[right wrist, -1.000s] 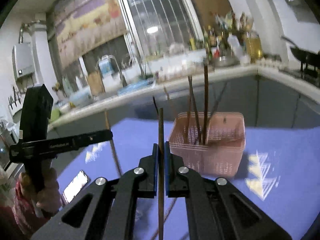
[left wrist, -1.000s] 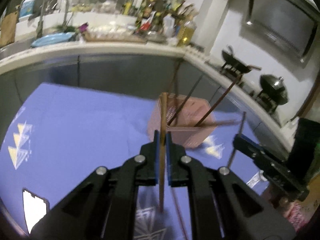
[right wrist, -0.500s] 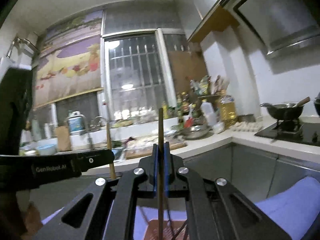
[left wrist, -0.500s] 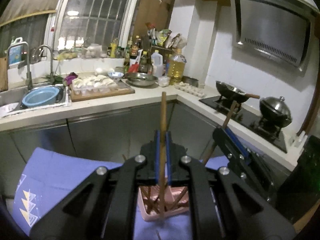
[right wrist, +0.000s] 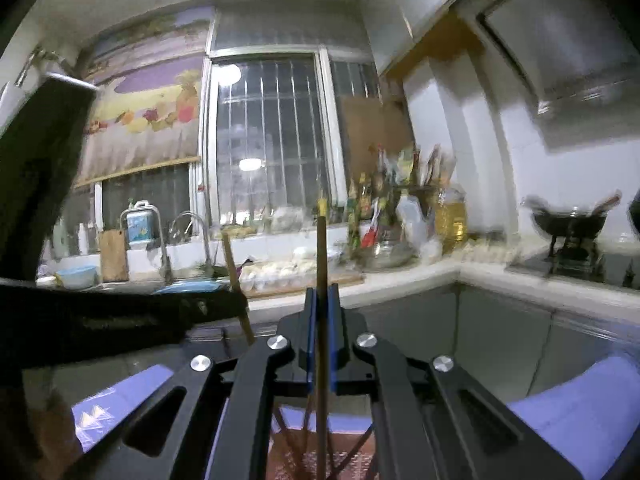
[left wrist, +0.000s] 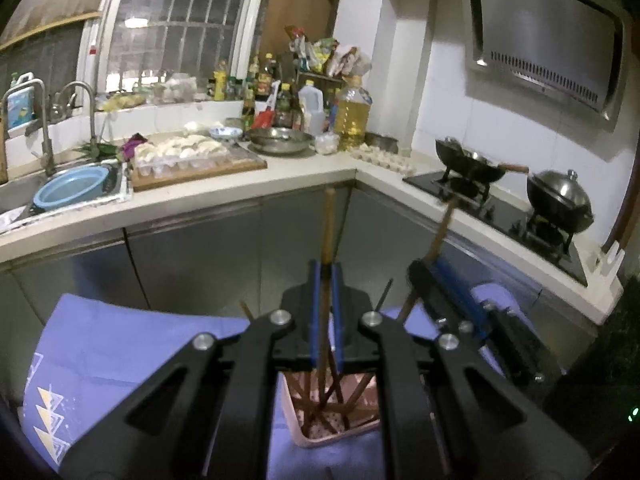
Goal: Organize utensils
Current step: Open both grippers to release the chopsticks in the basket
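Now both chopsticks are carried upright over the pink basket, whereas a second ago they were held lower and short of it, above the blue cloth. The left gripper is pressed together on a brown chopstick, whose lower end is seen inside the basket among the chopsticks already standing there. The right gripper is likewise pinched on a darker chopstick, which runs down towards the basket's perforated floor; whether its tip touches the floor cannot be told. In the left wrist view the right gripper is seen just beside, its chopstick tilted over the same basket. Both views are lifted from the cloth towards the counter and window since then. By this it is judged that the carrying is nearly over: the sticks are lined up for release, and only the opening of the jaws is left for this pair.
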`<action>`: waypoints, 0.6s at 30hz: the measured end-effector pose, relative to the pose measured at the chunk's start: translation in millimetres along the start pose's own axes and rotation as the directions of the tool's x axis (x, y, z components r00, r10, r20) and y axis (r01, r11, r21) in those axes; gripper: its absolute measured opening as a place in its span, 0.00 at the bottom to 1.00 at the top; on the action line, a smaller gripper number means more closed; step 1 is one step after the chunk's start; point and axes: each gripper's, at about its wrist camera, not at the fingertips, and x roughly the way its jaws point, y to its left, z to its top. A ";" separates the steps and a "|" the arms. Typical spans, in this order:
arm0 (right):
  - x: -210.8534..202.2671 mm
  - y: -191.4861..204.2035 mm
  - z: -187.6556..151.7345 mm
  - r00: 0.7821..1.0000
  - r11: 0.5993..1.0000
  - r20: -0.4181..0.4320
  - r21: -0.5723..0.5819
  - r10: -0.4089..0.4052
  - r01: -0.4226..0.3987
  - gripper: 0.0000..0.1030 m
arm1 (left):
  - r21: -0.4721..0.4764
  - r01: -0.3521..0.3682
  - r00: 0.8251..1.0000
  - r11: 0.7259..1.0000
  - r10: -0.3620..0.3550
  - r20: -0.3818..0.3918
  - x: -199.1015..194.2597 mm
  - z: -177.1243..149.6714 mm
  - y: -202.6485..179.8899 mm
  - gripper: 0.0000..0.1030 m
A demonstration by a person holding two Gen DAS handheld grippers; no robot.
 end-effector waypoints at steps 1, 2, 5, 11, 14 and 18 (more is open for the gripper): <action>-1.8 2.1 -2.3 1.000 1.000 -0.013 -0.006 0.003 -0.003 0.06 | 0.006 -0.008 1.000 1.000 0.008 -0.021 4.6 -6.9 -1.3 0.04; -4.4 3.3 -4.8 1.000 1.000 -0.014 -0.016 -0.020 0.020 0.07 | 0.002 -0.034 0.999 0.999 0.034 -0.038 9.2 -14.3 -0.4 0.04; -9.9 -0.2 -5.9 0.999 0.999 -0.028 -0.026 -0.038 0.038 0.18 | -0.015 -0.034 0.989 0.999 0.032 -0.144 28.1 -32.4 7.2 0.14; -45.1 -4.5 10.8 1.000 1.000 0.023 -0.002 -0.012 0.012 0.50 | -0.042 -0.063 0.987 0.997 0.056 -0.150 8.6 -47.2 12.7 0.19; -73.9 -0.7 22.0 0.998 1.000 0.059 -0.003 0.005 -0.005 0.50 | -0.058 -0.073 0.994 0.996 0.068 -0.086 -23.4 -42.3 13.5 0.26; -118.9 0.3 24.7 0.994 0.998 0.100 0.033 0.043 -0.046 0.50 | -0.073 -0.068 0.998 0.995 0.069 0.009 -71.8 -42.2 10.9 0.34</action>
